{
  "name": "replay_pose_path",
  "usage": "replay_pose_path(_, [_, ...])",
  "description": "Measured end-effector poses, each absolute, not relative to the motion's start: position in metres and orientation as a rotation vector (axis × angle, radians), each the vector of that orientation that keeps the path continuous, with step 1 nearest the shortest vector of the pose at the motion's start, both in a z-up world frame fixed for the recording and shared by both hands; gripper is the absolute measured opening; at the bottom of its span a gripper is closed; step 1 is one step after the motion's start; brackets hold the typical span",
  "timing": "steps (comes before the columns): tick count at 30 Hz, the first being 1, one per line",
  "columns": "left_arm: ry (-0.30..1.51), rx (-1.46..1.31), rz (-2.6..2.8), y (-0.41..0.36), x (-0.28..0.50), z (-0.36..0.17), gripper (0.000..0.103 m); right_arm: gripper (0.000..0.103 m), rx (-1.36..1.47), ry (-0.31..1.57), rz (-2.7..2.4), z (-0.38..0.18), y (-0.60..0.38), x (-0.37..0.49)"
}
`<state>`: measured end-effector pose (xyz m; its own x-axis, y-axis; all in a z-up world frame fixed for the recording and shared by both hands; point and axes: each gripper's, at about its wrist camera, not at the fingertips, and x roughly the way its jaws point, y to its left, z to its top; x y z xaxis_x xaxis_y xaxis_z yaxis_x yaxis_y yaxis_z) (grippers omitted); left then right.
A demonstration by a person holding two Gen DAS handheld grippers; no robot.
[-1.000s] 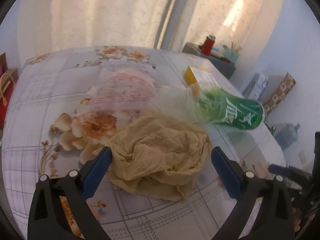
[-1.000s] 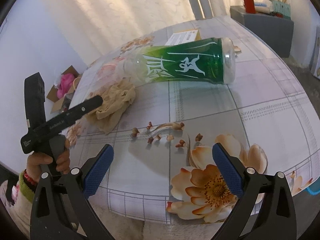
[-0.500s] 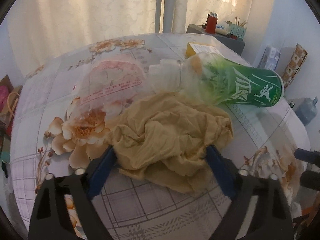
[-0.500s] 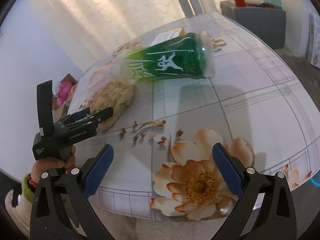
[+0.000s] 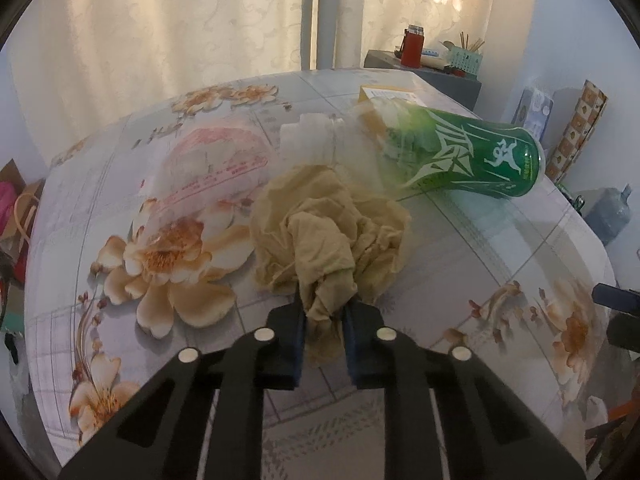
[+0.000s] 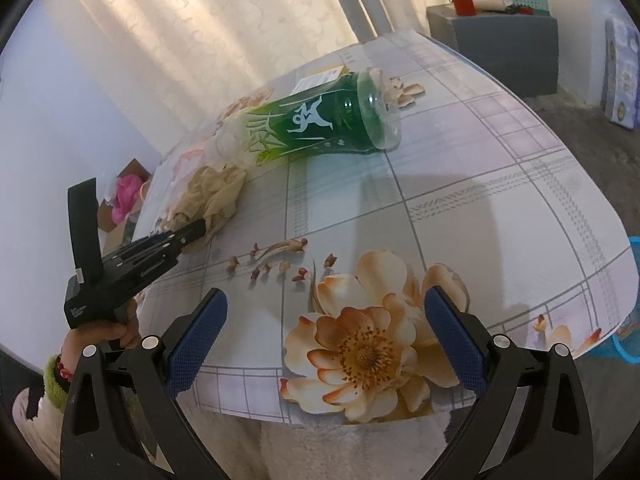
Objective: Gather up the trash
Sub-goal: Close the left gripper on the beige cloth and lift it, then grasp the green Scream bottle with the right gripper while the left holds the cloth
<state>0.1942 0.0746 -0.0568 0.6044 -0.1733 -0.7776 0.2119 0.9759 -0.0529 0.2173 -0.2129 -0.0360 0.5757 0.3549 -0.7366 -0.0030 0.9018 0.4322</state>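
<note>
Pinched between the just-closed jaws of the left gripper (image 5: 323, 330): a crumpled tan rag (image 5: 326, 236), gathered as trash. Beyond it, a toppled green bottle (image 5: 464, 156). Held wide and empty over the floral tablecloth (image 6: 460, 208): the right gripper (image 6: 326, 338). Behind, pale curtains (image 5: 200, 20).

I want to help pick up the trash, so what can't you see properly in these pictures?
- Left wrist view: the green bottle's neck is hidden behind clear plastic wrapping.
- Left wrist view: the yellow box is mostly hidden by the bottle.
- Left wrist view: the left gripper is shut on the crumpled tan paper; the table under it is hidden.
- Right wrist view: the blue basket is cut off by the edge.
</note>
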Motion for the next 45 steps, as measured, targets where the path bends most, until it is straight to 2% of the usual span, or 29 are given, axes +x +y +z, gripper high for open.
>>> replay_pose_path(10, [0.917, -0.029, -0.211, 0.104, 0.14, -0.05, 0.013, 0.095, 0.294, 0.866, 0.261, -0.006, -0.217, 0.221])
replay_pose_path(17, [0.904, -0.127, -0.183, 0.12, 0.115, -0.054, 0.013, 0.095, 0.247, 0.772, 0.357, 0.038, -0.232, 0.283])
replay_pose_path(24, [0.896, -0.184, -0.178, 0.127, 0.11, -0.057, 0.013, 0.095, 0.367, 0.867, 0.274, 0.019, -0.264, 0.385])
replay_pose_path(28, [0.895, -0.191, -0.181, 0.129, 0.112, -0.056, 0.013, 0.095, 0.424, 1.014, 0.288, -0.014, -0.265, 0.421])
replay_pose_path(32, [0.891, -0.202, -0.185, 0.13, 0.111, -0.057, 0.013, 0.095, 0.423, 1.072, 0.35, -0.026, -0.257, 0.407])
replay_pose_path(39, [0.892, -0.217, -0.197, 0.136, 0.107, -0.057, 0.013, 0.095, 0.405, 1.112, 0.539, -0.014, -0.237, 0.333])
replay_pose_path(45, [0.886, -0.198, -0.198, 0.136, 0.107, -0.057, 0.013, 0.095, 0.309, 1.033, 0.457, 0.009, -0.25, 0.327])
